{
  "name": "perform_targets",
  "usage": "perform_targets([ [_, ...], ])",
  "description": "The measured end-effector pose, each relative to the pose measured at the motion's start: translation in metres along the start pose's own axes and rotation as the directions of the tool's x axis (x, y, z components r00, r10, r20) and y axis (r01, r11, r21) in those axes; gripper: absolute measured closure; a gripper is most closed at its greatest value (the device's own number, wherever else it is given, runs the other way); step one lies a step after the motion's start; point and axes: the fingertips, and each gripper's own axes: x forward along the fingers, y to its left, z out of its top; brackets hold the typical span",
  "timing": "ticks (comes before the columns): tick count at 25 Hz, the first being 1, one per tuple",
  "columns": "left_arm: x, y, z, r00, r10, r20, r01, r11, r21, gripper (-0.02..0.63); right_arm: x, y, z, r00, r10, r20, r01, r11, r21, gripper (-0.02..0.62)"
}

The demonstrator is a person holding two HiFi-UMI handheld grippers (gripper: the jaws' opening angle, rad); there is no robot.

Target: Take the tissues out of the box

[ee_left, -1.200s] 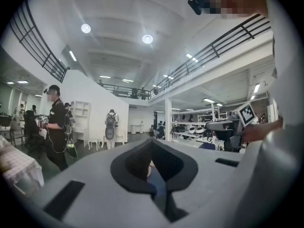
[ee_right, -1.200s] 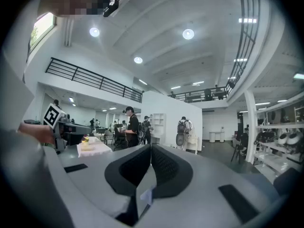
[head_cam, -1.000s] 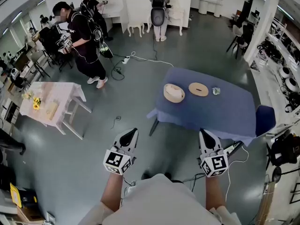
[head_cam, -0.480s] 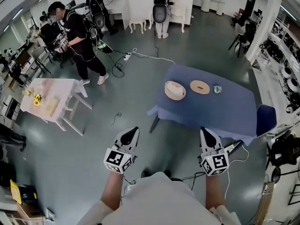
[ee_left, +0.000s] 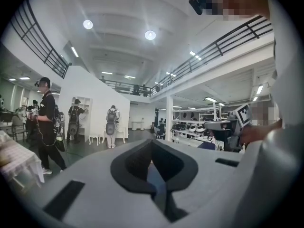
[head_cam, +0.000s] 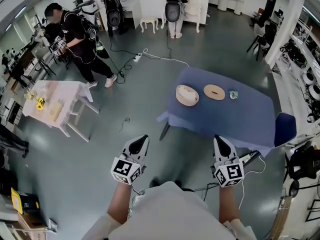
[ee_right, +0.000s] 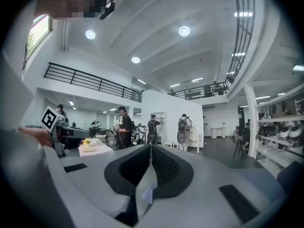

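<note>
A round pale wooden box (head_cam: 186,95) sits on a blue-covered table (head_cam: 235,119) ahead of me, slightly to the right. A flat round lid (head_cam: 214,92) with a slot lies beside it, and a small greenish object (head_cam: 233,95) lies further right. I see no tissue out of the box. My left gripper (head_cam: 143,138) and right gripper (head_cam: 218,138) are held side by side over the grey floor, well short of the table. Both are shut with nothing in them. Seen from the left gripper (ee_left: 152,144) and the right gripper (ee_right: 151,148), the jaws meet, and only the hall lies beyond.
A white table (head_cam: 50,104) with yellow items stands at the left. A person in black (head_cam: 75,34) stands beyond it, and others stand by white shelves at the back. A cable (head_cam: 150,56) runs across the floor. A blue chair (head_cam: 284,128) stands at the table's right corner.
Both grippers keep their pose. The person in black at the left has drifted further left, and the blue table sits very slightly further away in view.
</note>
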Motion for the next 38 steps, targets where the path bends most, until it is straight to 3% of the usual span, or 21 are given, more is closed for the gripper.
perform_targets([
  [7,0.016,-0.009,-0.005,1.000,0.019,-0.012,-0.019,1.000,-0.003,0.600,0.006,-0.019,-0.006,1.000,0.018,-0.013,-0.018,1.000,0.005,0.557],
  [11,0.028,-0.017,-0.006,0.999,0.035,-0.015,-0.035,0.999,-0.003,0.600,0.009,-0.033,-0.010,0.999,0.042,-0.023,-0.042,0.999,0.000,0.501],
  [23,0.043,-0.038,-0.023,0.996,0.076,-0.054,-0.077,0.997,-0.016,0.599,0.017,-0.056,-0.033,0.990,0.122,-0.070,-0.121,0.993,0.012,0.502],
  [30,0.056,-0.021,-0.032,0.994,0.078,-0.073,-0.080,0.996,-0.032,0.599,0.042,-0.054,-0.044,0.986,0.137,-0.091,-0.135,0.990,0.032,0.502],
  [38,0.103,0.020,-0.035,0.997,0.023,-0.078,-0.027,0.998,-0.050,0.599,0.094,-0.060,-0.048,0.987,0.108,-0.115,-0.105,0.994,0.031,0.502],
])
